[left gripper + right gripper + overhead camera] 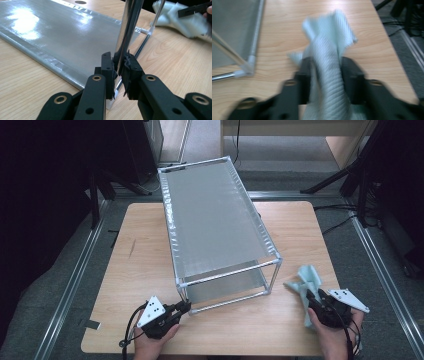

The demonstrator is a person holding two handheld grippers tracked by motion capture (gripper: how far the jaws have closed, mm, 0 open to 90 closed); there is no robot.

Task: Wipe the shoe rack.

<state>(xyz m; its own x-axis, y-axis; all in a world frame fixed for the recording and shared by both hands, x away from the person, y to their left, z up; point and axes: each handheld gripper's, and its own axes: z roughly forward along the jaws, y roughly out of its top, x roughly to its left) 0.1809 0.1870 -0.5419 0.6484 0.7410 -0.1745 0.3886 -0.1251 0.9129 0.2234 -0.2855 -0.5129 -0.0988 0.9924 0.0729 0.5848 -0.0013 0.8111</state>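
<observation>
I brace the rack post (126, 37) with left gripper (119, 68) jaws clamped; right gripper (325, 75) jaws straddle the cloth (329, 50), grip uncertain. Next: wipe the rack.

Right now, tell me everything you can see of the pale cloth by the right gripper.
The cloth is a pale mint-green rag with a fine ribbed weave, soft and crumpled. It lies on the wooden table near its front right corner, just right of the metal rack and apart from it. One bunched end runs back between the jaws of the right gripper, the rest fans out in loose folds ahead of them. The close view is blurred.
</observation>
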